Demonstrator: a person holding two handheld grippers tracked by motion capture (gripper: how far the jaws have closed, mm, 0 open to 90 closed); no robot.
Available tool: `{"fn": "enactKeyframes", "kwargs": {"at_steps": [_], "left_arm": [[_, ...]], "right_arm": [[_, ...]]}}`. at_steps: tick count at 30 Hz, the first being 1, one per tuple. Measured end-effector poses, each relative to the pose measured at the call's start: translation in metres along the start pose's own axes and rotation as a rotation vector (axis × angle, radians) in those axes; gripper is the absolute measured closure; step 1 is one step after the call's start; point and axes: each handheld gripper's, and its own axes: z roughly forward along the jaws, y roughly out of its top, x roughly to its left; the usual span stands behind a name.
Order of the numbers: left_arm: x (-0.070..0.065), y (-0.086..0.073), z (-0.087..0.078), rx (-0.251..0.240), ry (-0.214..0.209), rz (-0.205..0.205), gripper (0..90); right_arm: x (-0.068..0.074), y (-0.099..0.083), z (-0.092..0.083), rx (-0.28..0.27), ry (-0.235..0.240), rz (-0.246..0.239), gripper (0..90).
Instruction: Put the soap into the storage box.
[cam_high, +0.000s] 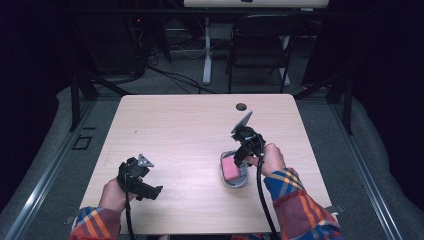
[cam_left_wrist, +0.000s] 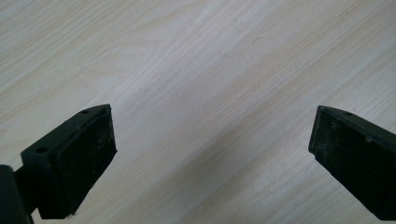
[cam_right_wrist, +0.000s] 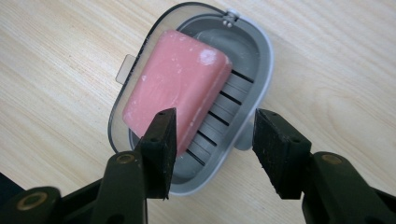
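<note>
our right gripper (cam_right_wrist: 210, 154) hangs part-open over the soap (cam_right_wrist: 180, 88), holding nothing; left gripper (cam_left_wrist: 210, 154) wide, empty. we risk tipping the soap dish (cam_right_wrist: 261, 70) on the worktop (cam_high: 175, 130).

Layout of the tabletop (cam_high: 200, 125). A soap dish (cam_high: 234, 170) lay on its right half, toward the near edge, with a bar of soap (cam_high: 230, 168) inside it, resting on the slatted insert and leaning toward one side of the dish (cam_right_wrist: 261, 60). The right claw (cam_high: 240, 159) stood directly over the dish, one jaw before the soap (cam_right_wrist: 180, 88). The left claw (cam_high: 150, 191) was at the near left, well apart from the dish. A chair (cam_high: 260, 45) stood on the floor behind the far edge
</note>
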Motion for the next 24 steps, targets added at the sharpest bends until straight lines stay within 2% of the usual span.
{"fn": "enactKeyframes", "kwargs": {"at_steps": [7,9,10,12,14,16,20,24], "left_arm": [[0.000,0.000,0.000,0.002,-0.005,0.001,0.5],[0.000,0.000,0.000,0.002,-0.004,0.000,0.5],[0.000,0.000,0.000,0.001,-0.005,0.000,0.5],[0.000,0.000,-0.001,0.001,-0.005,0.000,0.5],[0.000,0.000,-0.001,0.000,-0.004,0.001,0.5],[0.000,0.000,-0.001,0.000,-0.004,0.000,0.5],[0.000,0.000,-0.001,-0.001,-0.005,0.000,0.5],[0.000,0.000,-0.001,0.000,-0.004,-0.001,0.4]], "right_arm": [[-0.011,-0.010,-0.015,-0.042,-0.013,0.011,45.3],[-0.014,-0.014,-0.019,-0.052,-0.017,0.003,42.5],[-0.016,-0.018,-0.022,-0.077,-0.019,0.013,40.3],[-0.017,-0.019,-0.025,-0.068,-0.021,0.005,38.6],[-0.022,-0.027,-0.030,-0.101,-0.026,0.005,34.6],[-0.024,-0.030,-0.032,-0.107,-0.030,0.007,33.3],[-0.032,-0.041,-0.037,-0.127,-0.034,0.012,27.2],[-0.042,-0.054,-0.041,-0.144,-0.039,0.012,16.3]]}}
